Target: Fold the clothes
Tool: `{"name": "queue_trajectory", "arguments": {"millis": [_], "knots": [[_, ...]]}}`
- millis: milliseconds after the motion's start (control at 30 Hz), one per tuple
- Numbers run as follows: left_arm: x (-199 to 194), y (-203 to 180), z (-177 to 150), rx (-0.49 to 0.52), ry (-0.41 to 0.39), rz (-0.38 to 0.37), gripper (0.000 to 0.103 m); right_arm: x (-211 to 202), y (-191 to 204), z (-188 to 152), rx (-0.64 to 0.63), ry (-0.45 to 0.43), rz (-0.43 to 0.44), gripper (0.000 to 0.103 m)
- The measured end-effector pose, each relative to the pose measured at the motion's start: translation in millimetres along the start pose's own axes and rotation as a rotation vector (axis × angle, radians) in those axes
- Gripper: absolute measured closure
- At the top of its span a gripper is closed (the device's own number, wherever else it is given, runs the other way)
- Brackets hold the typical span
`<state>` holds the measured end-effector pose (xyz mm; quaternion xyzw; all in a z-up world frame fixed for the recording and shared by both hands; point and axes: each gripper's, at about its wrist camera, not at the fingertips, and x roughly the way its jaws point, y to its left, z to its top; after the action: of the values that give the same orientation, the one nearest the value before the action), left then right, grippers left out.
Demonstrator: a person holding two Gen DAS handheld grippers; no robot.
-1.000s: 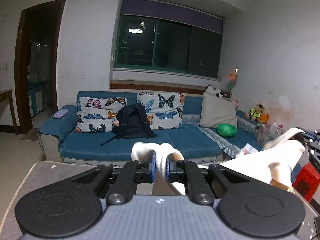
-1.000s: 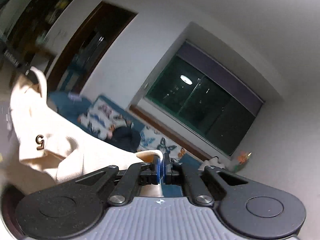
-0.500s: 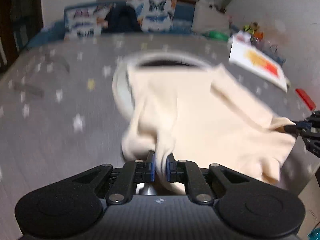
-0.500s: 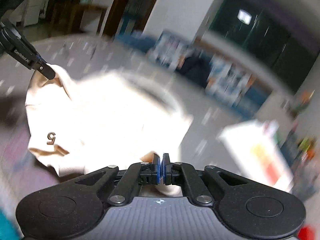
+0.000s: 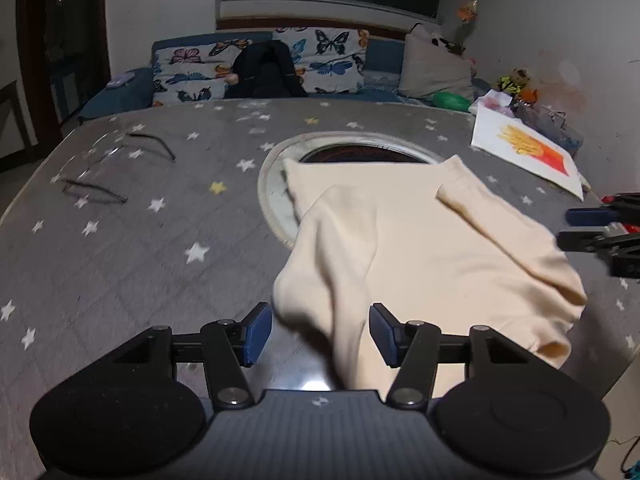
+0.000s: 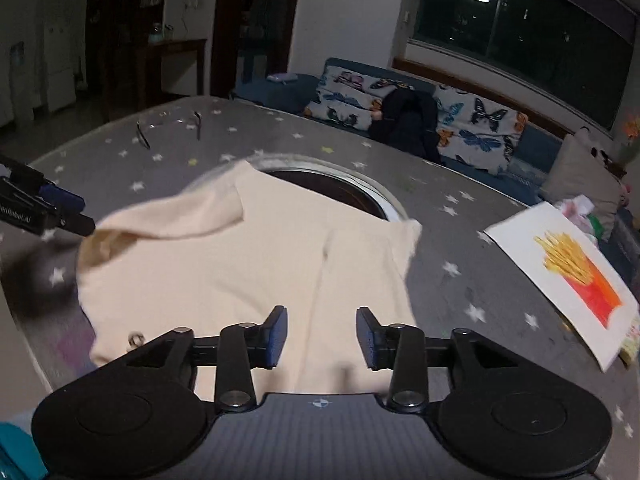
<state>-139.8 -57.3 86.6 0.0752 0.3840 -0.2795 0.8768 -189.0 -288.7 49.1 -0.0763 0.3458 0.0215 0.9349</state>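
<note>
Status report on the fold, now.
Both hand-held grippers, left and right, just opened, pads clear of cloth. Cream fabric garment lies on grey star-print table. Black-framed eyeglasses far off; nothing blocking.

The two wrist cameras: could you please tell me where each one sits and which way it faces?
Left wrist: on the left hand-held gripper, looking down across the garment on the table towards the sofa; its open fingers show, jaws just opened, cloth between them unpinched.
Right wrist: on the right hand-held gripper, same direction from the garment's other side; open fingers, jaws just opened.
Shared: garment, sofa, fries picture, each other's gripper.
</note>
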Motion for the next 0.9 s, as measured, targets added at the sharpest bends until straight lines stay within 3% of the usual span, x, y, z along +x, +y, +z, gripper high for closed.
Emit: {"name": "queue_trajectory", "arguments": {"millis": [100, 167, 300, 433, 633, 800, 900], "knots": [[10, -8, 11, 0.019, -0.010, -0.014, 0.049, 15, 5, 7, 0.013, -0.001, 0.010, 0.058], [24, -15, 20, 0.033, -0.004, -0.012, 0.063, 28, 4, 9, 0.035, 0.006, 0.009, 0.058], [47, -36, 34, 0.095, -0.004, -0.025, 0.077, 48, -1, 8, 0.083, 0.016, -0.011, 0.058], [72, -62, 48, 0.172, -0.006, -0.032, 0.075, 67, -10, 9, 0.125, 0.017, -0.020, 0.058], [116, -82, 61, 0.209, 0.003, 0.054, 0.059, 90, -17, 17, 0.172, 0.013, -0.020, 0.058], [138, -79, 61, 0.178, 0.032, 0.060, 0.061, 111, -11, 22, 0.157, 0.022, -0.009, 0.060], [145, -79, 58, 0.182, 0.029, 0.076, 0.067, 124, -9, 22, 0.164, 0.044, -0.010, 0.065]]}}
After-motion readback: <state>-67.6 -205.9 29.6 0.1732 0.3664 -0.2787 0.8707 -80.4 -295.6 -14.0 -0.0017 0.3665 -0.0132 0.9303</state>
